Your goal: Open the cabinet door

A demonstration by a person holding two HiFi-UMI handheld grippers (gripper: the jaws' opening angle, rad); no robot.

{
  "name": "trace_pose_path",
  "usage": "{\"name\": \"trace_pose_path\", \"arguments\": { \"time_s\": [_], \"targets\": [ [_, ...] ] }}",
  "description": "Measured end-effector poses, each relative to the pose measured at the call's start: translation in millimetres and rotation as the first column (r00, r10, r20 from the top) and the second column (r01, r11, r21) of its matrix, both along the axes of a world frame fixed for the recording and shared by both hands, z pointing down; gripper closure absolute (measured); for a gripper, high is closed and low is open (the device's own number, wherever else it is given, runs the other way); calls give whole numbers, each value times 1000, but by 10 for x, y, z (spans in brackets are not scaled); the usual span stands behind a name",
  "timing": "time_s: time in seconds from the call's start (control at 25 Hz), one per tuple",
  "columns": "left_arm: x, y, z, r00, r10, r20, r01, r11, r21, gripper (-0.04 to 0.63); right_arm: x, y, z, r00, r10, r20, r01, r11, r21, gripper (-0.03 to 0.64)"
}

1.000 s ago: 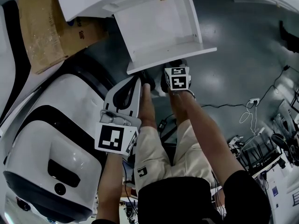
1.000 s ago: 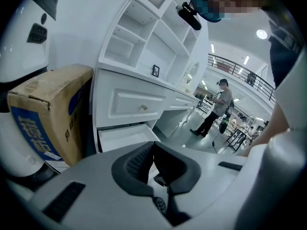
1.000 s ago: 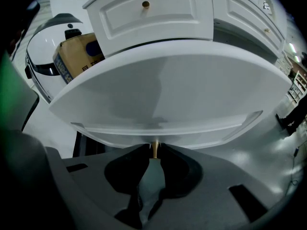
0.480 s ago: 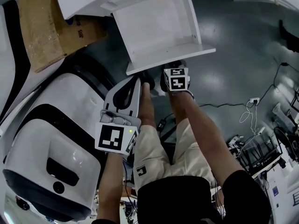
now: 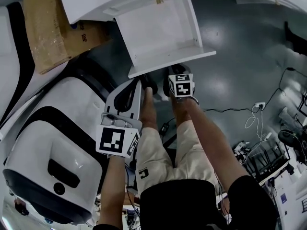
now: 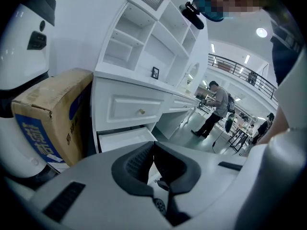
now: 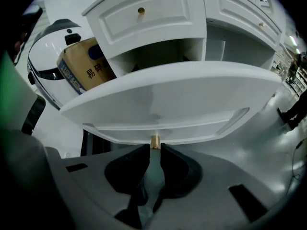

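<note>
The cabinet door (image 7: 168,99) stands swung well out from the white cabinet (image 7: 225,13), and the compartment behind it lies open and dark. The right gripper (image 7: 155,145) points down at the door's lower edge. Its fingers have just been closing and now clamp the small brass knob (image 7: 156,141) between their tips. The left gripper (image 6: 153,143) hangs beside it, off the door, its fingers closed on each other with nothing between them.

Left of the cabinet, a cardboard box (image 7: 88,66) leans on the grey floor (image 5: 240,56). Its blue print reads "易碎" in the right gripper view; the rest is too warped to read. Above the open compartment is a drawer (image 7: 153,13) with its own knob. The person's pale shorts (image 5: 158,157) carry a black patch with a white mark I cannot read.
</note>
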State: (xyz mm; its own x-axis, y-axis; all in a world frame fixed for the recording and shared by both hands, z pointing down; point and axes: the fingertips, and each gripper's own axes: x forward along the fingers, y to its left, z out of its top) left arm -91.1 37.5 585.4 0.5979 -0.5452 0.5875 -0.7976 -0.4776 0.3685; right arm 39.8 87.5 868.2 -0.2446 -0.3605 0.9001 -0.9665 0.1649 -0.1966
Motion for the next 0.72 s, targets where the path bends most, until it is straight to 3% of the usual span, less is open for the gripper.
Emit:
{"name": "trace_pose_path", "arguments": {
  "time_s": [0.36, 0.72],
  "targets": [
    [158, 22, -364, 999, -35, 6, 35, 999, 13, 572, 190, 159, -590, 999, -39, 15, 39, 999, 8, 535],
    [382, 120, -918, 997, -76, 9, 75, 997, 35, 572, 447, 7, -1536, 998, -44, 51, 39, 995, 94, 553]
  ]
}}
